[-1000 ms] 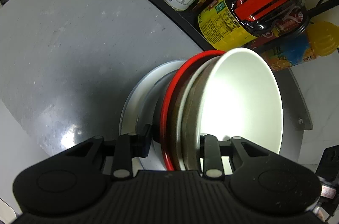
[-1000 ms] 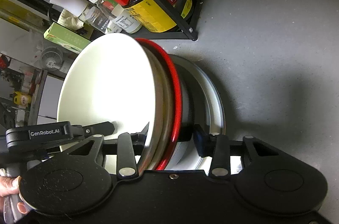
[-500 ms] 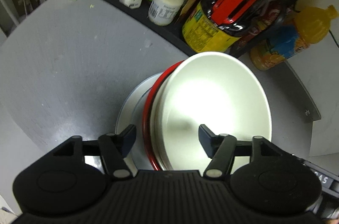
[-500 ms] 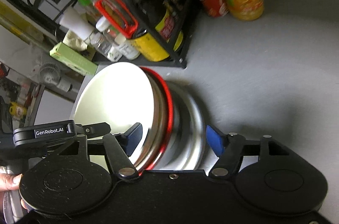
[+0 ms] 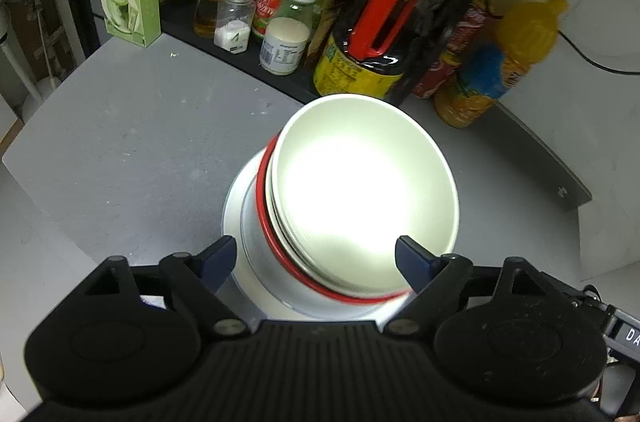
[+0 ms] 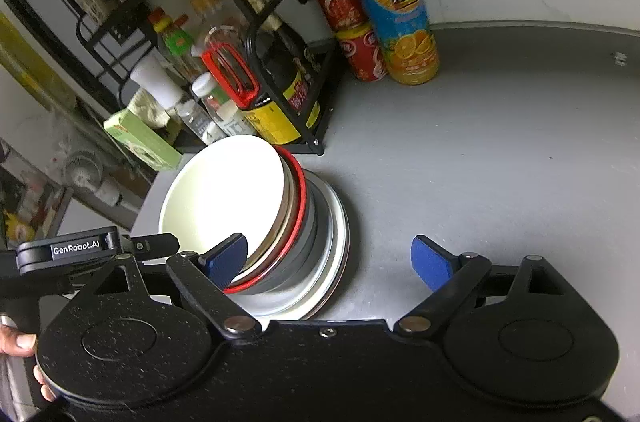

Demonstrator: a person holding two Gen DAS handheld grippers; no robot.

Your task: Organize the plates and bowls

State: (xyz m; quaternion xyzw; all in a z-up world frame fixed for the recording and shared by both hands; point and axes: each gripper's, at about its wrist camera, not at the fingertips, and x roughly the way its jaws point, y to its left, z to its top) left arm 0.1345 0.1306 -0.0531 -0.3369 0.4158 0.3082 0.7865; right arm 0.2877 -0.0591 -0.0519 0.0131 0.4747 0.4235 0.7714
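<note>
We see both grippers, left gripper (image 5: 316, 258) and right gripper (image 6: 330, 260), wide open, holding nothing; bowl stack (image 6: 240, 206) sits on grey surface (image 6: 480, 162), rack (image 6: 280, 70) just behind, right side free.

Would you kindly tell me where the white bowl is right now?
The white bowl tops the dish stack on the grey counter, just before the condiment rack.

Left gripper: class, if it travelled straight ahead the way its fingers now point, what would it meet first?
Most likely the white bowl topping the stack of dishes. The left gripper is open, its fingers either side of the stack, and the bowl fills the line ahead. Depth is hard to judge through the fisheye.
</note>
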